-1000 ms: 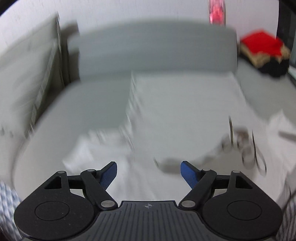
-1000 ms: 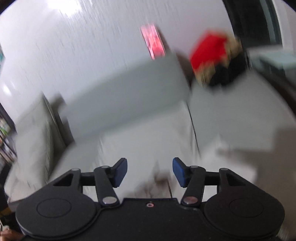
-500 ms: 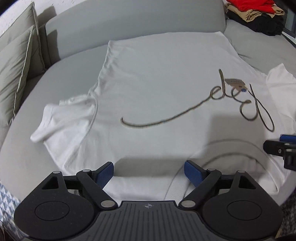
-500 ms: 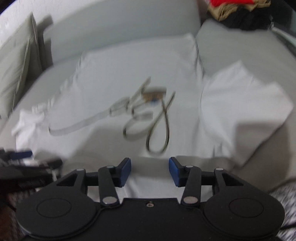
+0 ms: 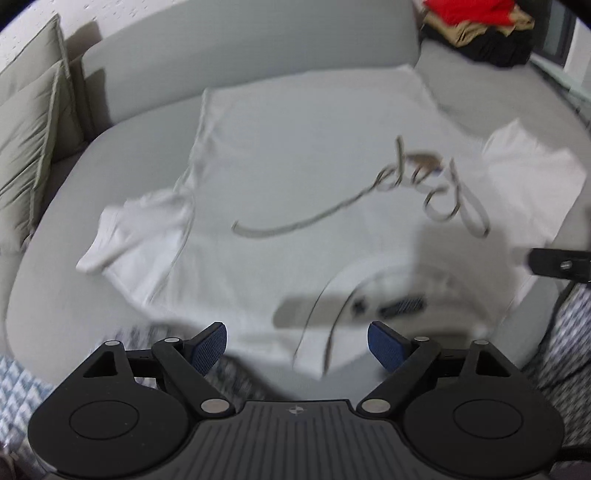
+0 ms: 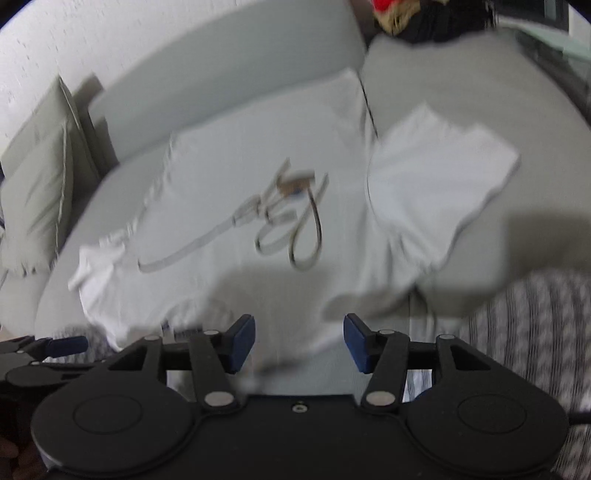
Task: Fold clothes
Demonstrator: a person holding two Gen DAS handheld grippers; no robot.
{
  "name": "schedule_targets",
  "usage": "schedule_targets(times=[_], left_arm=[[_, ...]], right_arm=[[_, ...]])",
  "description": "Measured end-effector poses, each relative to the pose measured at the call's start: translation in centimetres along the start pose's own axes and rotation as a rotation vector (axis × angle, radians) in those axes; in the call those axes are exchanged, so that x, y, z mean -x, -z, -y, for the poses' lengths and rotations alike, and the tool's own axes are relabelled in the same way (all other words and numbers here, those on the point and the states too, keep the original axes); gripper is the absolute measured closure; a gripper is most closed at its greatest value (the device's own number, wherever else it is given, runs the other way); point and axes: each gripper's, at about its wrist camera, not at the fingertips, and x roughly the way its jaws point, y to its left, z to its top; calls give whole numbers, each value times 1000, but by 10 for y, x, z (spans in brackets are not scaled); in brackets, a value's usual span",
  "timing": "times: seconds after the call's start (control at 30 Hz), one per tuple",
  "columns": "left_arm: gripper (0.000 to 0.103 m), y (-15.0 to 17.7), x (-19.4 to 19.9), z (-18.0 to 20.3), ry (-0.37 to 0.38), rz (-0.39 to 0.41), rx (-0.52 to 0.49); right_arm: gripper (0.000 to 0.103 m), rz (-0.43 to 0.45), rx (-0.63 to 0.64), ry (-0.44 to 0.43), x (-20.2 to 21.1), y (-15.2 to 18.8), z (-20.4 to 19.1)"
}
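Note:
A white T-shirt [image 5: 295,155] [image 6: 258,147] with a looping grey script print lies spread flat on a grey sofa, collar [image 5: 399,302] toward me. My left gripper [image 5: 297,343] hovers open and wide over the shirt's near edge, left of the collar, with nothing between its blue pads. My right gripper [image 6: 299,343] hangs over the near edge by the right shoulder. Its jaws are closing but still apart, and no cloth is pinched. Each gripper shows in the other's view: the right gripper [image 5: 557,264] at the right edge, the left gripper [image 6: 55,345] at the lower left.
A pile of red, tan and black clothes [image 5: 480,29] [image 6: 417,18] sits at the sofa's back right. Grey cushions [image 5: 26,129] [image 6: 40,177] lean at the left. The sofa backrest [image 5: 240,55] rises behind the shirt. A patterned fabric [image 6: 517,332] covers the near right.
Both views swung down from the sofa's backrest onto the shirt and then drew nearer to its collar edge. The left jaws spread a little wider.

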Motion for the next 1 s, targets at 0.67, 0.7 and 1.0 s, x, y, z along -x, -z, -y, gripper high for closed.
schedule_targets(times=[0.67, 0.7, 1.0], left_arm=[[19, 8, -3, 12, 25, -68, -53], [19, 4, 2, 9, 21, -50, -40], [14, -18, 30, -1, 37, 25, 36]], right_arm=[[66, -123, -106, -96, -17, -4, 12], [59, -80, -131, -105, -7, -10, 17], [34, 235, -384, -34, 52, -48, 98]])
